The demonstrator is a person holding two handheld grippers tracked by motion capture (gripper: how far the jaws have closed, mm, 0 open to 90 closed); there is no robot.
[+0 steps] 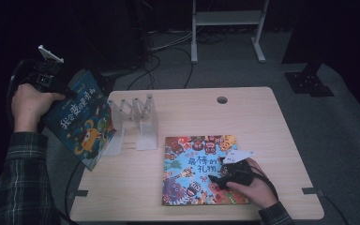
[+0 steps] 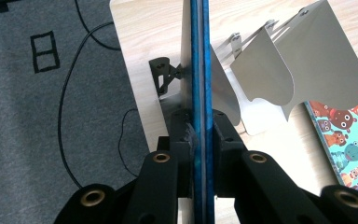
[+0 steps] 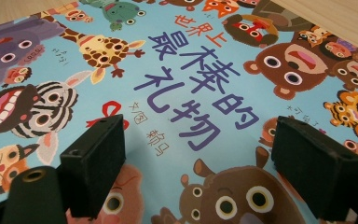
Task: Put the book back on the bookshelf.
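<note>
We count two colourful picture books: the dark blue hardcover book (image 1: 79,119) clamped edge-on between our left gripper (image 2: 200,128) fingers; our right gripper (image 3: 198,154) fingers stand apart over the light blue animal-covered book (image 3: 182,79) flat on the tabletop (image 1: 243,117).

The person's left hand (image 1: 28,104) holds the left tool (image 1: 65,91) raised at the left, forearm in a plaid sleeve (image 1: 16,183), its black jaws pressed tight together on a thin edge. The right hand (image 1: 253,187) rests low, its right tool (image 1: 214,179) pointing leftward, jaws standing apart with nothing between them.
</note>
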